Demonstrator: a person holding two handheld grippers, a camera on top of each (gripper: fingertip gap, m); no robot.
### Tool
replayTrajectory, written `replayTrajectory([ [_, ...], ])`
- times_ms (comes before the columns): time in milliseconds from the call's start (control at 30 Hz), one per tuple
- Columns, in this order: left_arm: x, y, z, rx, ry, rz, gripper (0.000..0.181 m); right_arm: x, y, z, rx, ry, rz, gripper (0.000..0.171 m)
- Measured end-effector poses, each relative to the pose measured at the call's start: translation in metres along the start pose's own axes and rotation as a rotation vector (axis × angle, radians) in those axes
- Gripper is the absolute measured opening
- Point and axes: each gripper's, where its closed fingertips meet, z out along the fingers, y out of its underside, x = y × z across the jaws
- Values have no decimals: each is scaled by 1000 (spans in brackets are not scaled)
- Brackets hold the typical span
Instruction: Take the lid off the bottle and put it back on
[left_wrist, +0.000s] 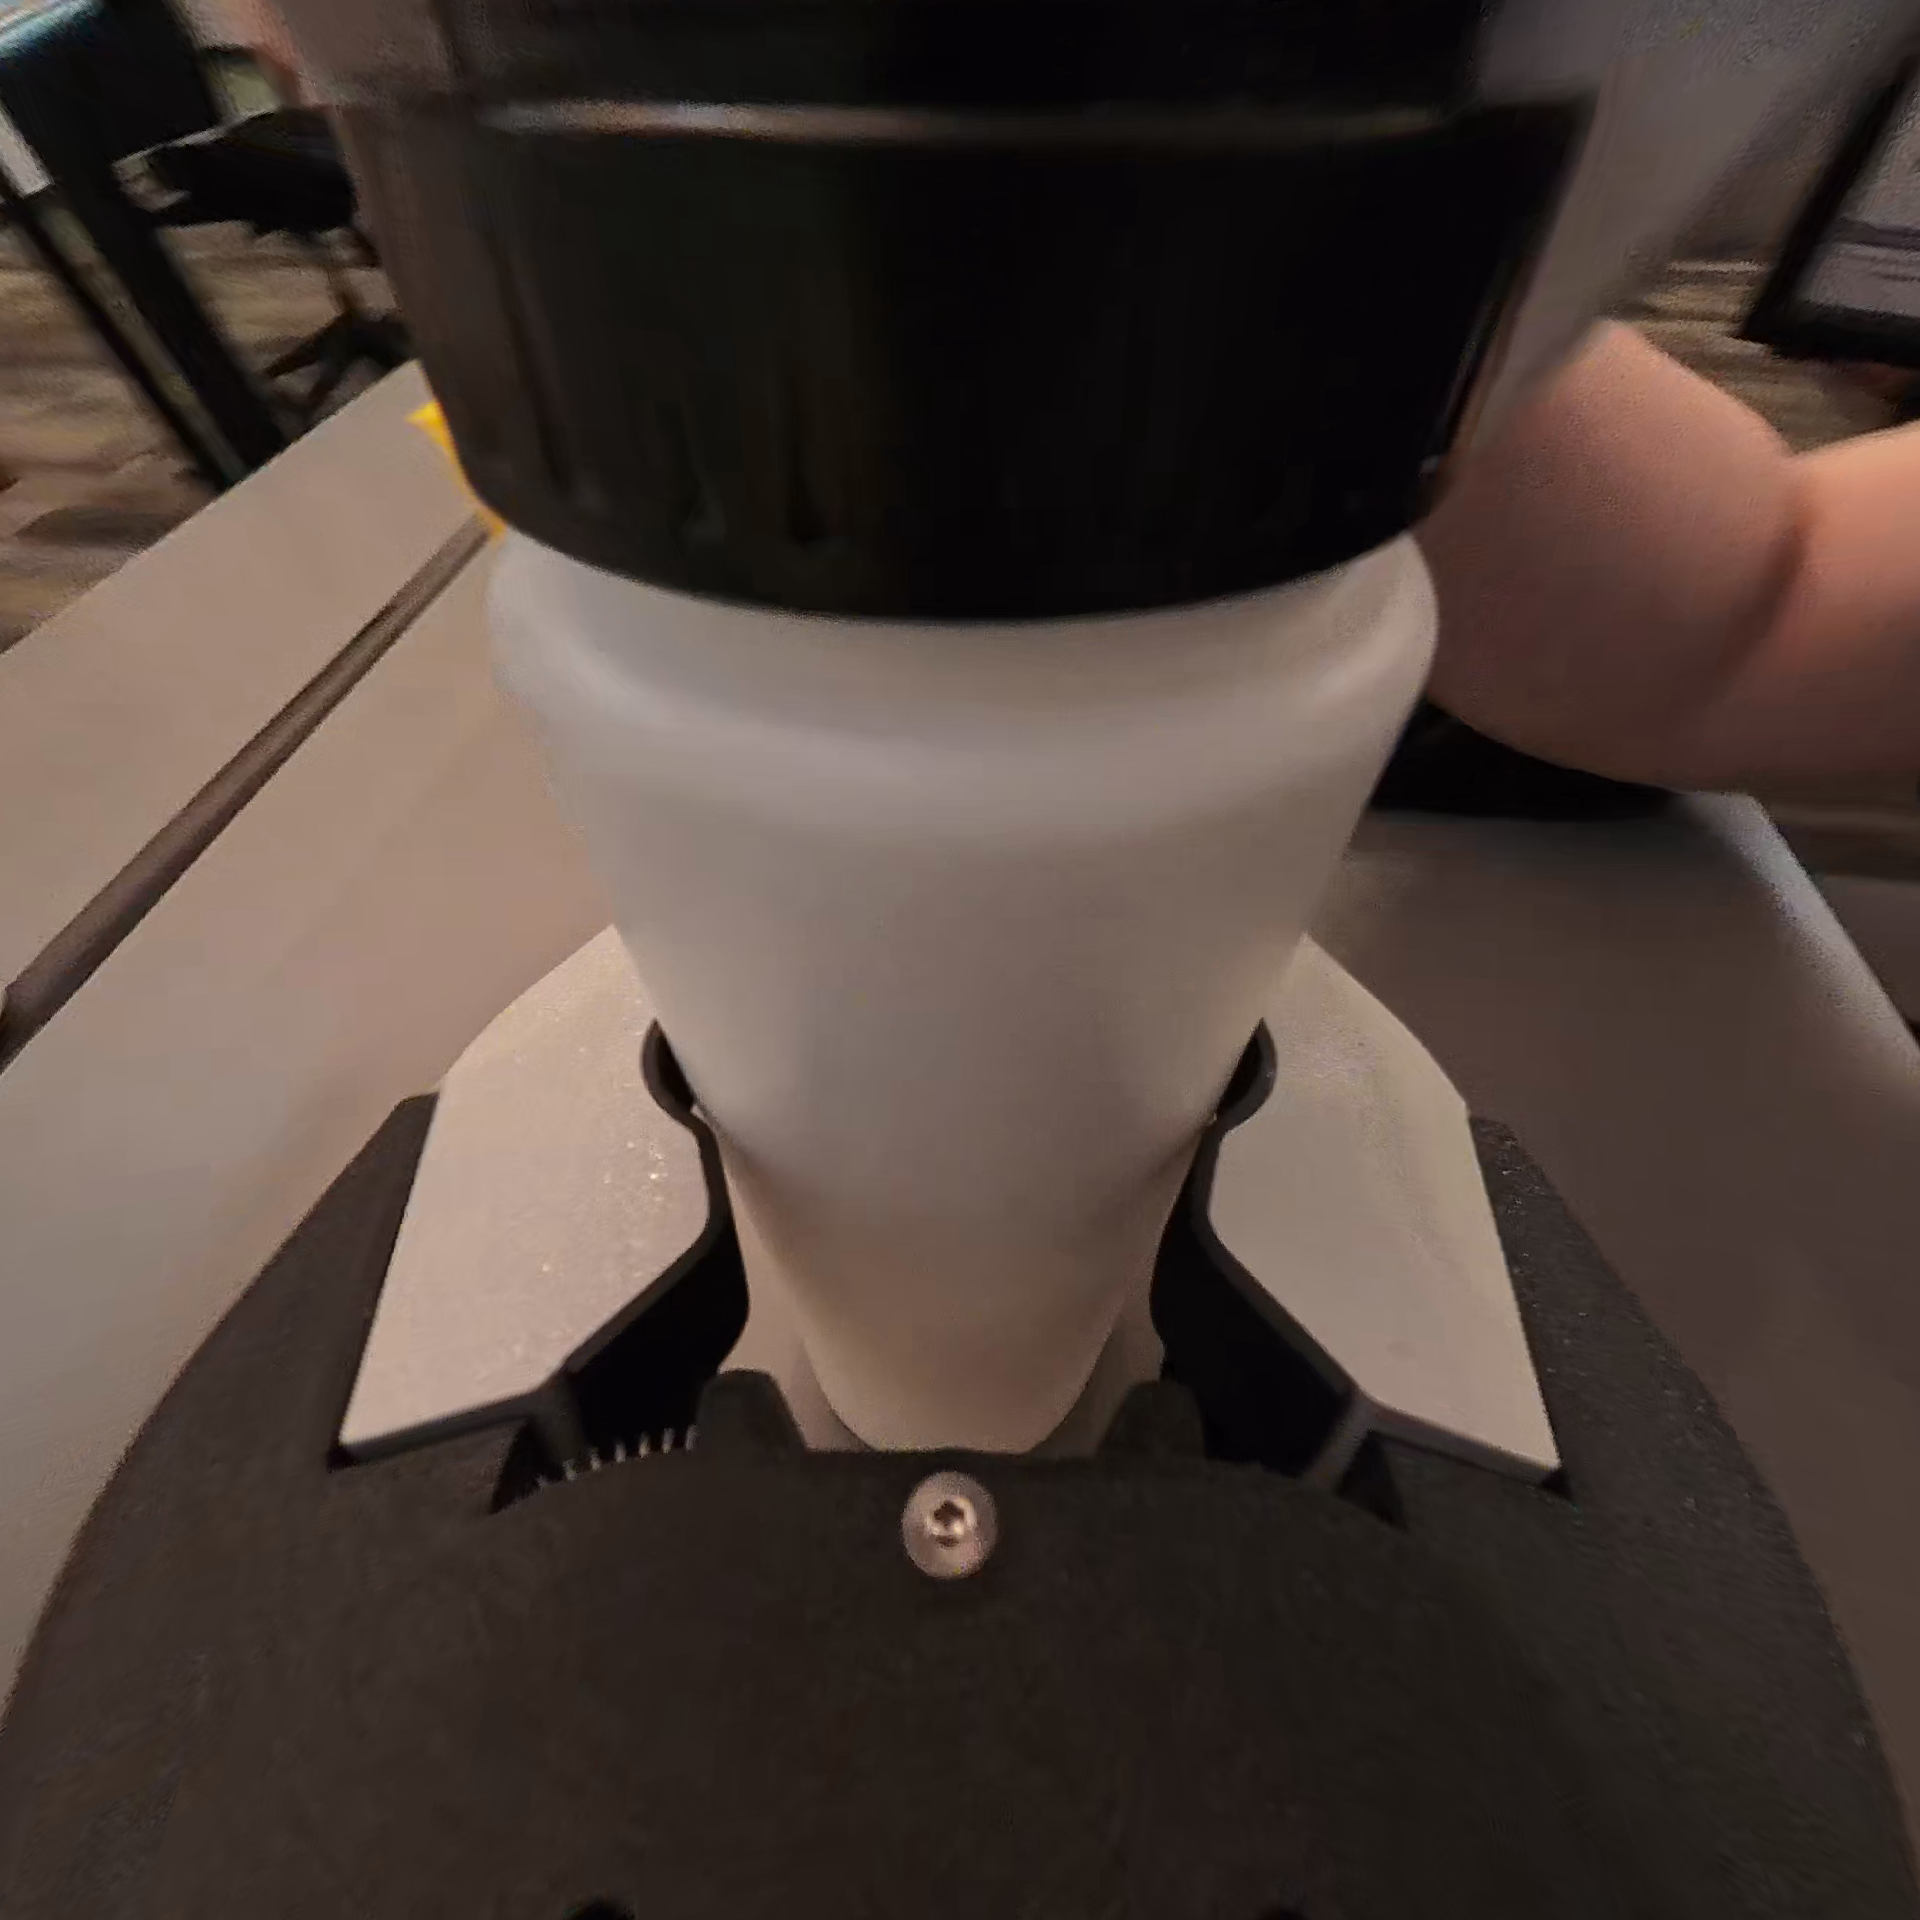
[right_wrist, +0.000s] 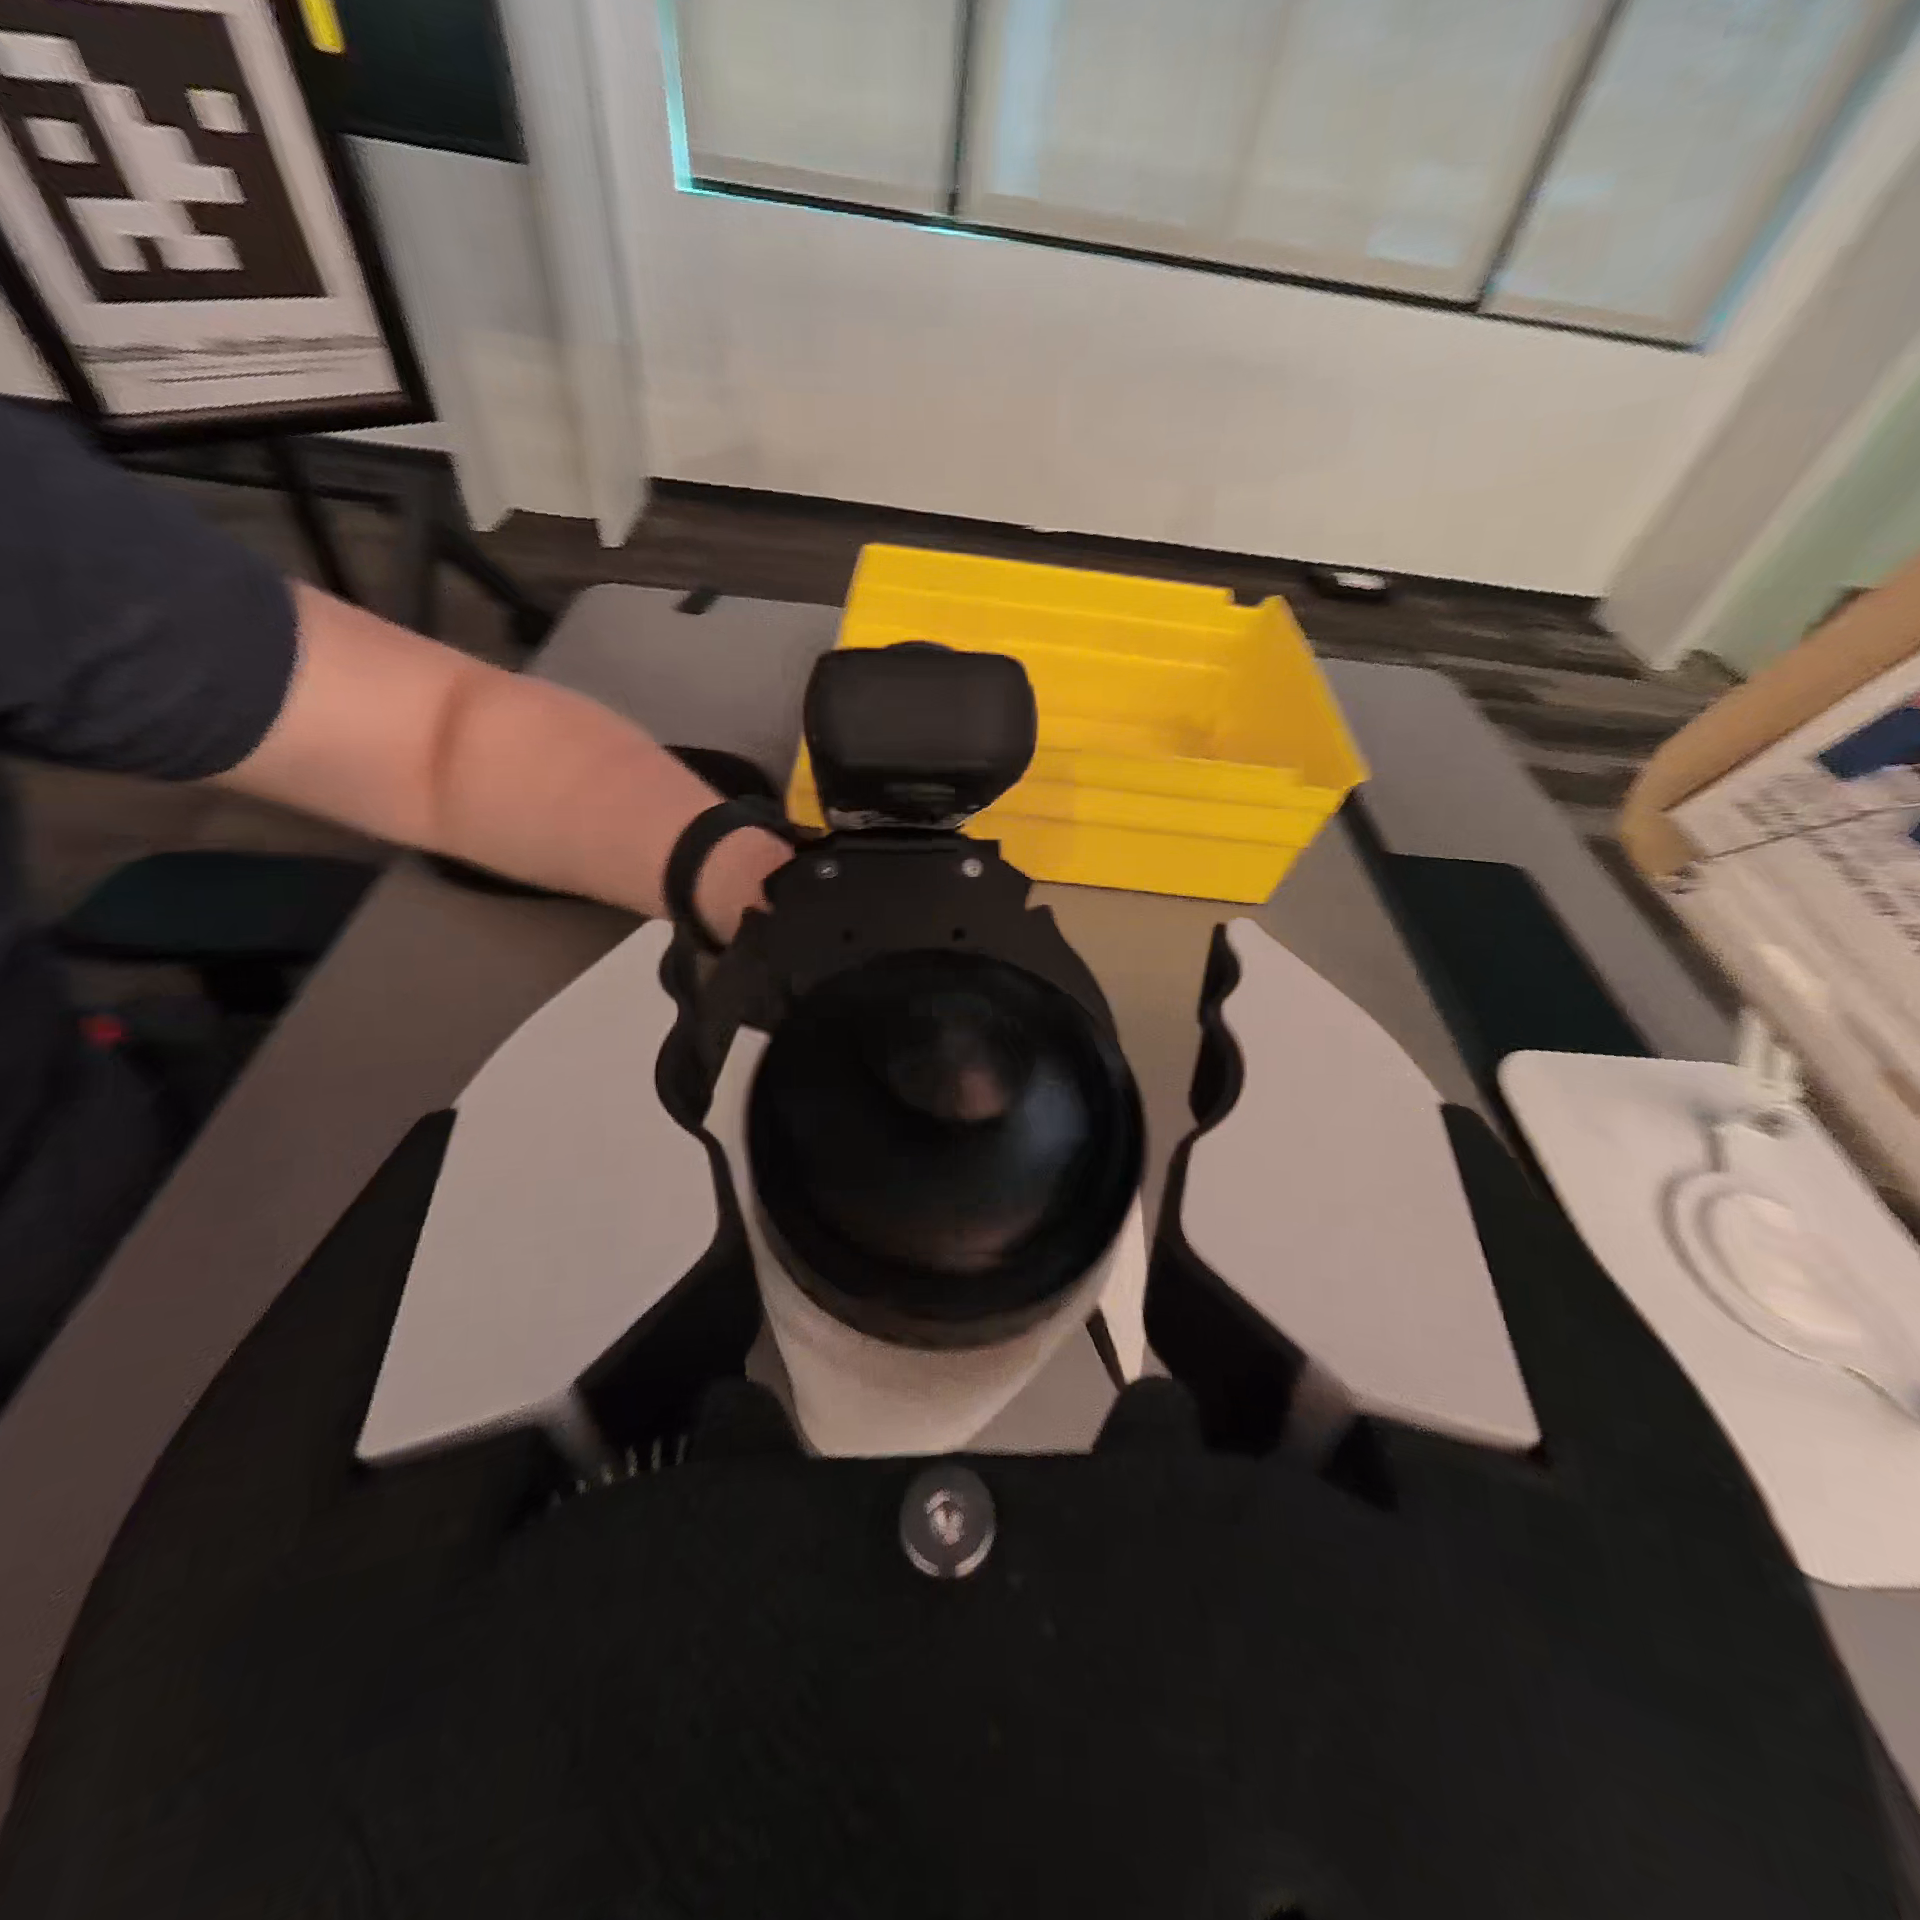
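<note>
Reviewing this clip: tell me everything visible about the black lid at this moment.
The lid is a wide, round, black cap, plastic by its look, with vertical ribs around its skirt and a raised step above. From above in the right wrist view it shows a domed top with a central nub. It sits on the neck of the white translucent bottle, upright. The right gripper has a finger on either side of it; contact is unclear. The left gripper clamps the bottle body below.
</note>
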Motion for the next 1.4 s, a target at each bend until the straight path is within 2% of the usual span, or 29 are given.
replayTrajectory([
  [100, -21, 2, -3, -5, -111, -77, 100, 19, 3, 6, -59, 162, -21, 92],
  [133, -25, 2, -4, -7, -134, -84, 99, 28, 7, 6, -100, 224, -18, 87],
  [167, -27, 3, -5, -12, -146, -87, 100, 32, 12, 5, -134, 255, -18, 69],
  [200, -28, 3, -5, -16, -149, -85, 99, 28, 13, 6, -138, 220, -12, 57],
  [333, -16, 4, -3, -32, -93, -9, 99, 17, 9, 2, -76, 111, -2, 50],
  [400, -3, 2, -2, -25, -28, 48, 99, 2, 0, -6, 18, -21, 2, 27],
  [433, 0, 3, -1, -32, -12, 55, 99, -3, 0, -10, 47, -79, 9, 25],
  [467, 1, 3, 0, -37, -11, 44, 99, -2, 1, -13, 68, -94, 29, 26],
  [533, -2, 2, 0, -25, -16, 26, 100, 10, 2, -12, 78, -32, 68, 51],
  [633, -15, 4, -2, -22, -78, -12, 100, 15, 6, -10, 43, 20, 68, 73],
  [733, -31, 5, -7, -16, -157, -60, 100, 26, 11, -11, -49, 139, 82, 84],
  [933, -46, 7, -11, -40, -288, -104, 100, 34, 30, -3, -274, 329, 226, 83],
  [1000, -46, 7, -10, -53, -311, -101, 100, 37, 37, -3, -341, 400, 241, 71],
  [1067, -41, 7, -9, -58, -286, -86, 99, 34, 37, -4, -366, 402, 224, 71],
  [1167, -22, 5, -5, -52, -141, -16, 99, 20, 37, -8, -379, 279, 171, 72],
  [1233, 4, 3, -3, -41, 18, 59, 99, 0, 35, -12, -344, 100, 57, 71],
  [1300, 34, 2, -4, -27, 173, 129, 99, -28, 31, -17, -234, -116, -80, 71],
  [1400, 51, 0, -3, -11, 270, 105, 99, -44, 24, -20, -91, -285, -60, 71],
])
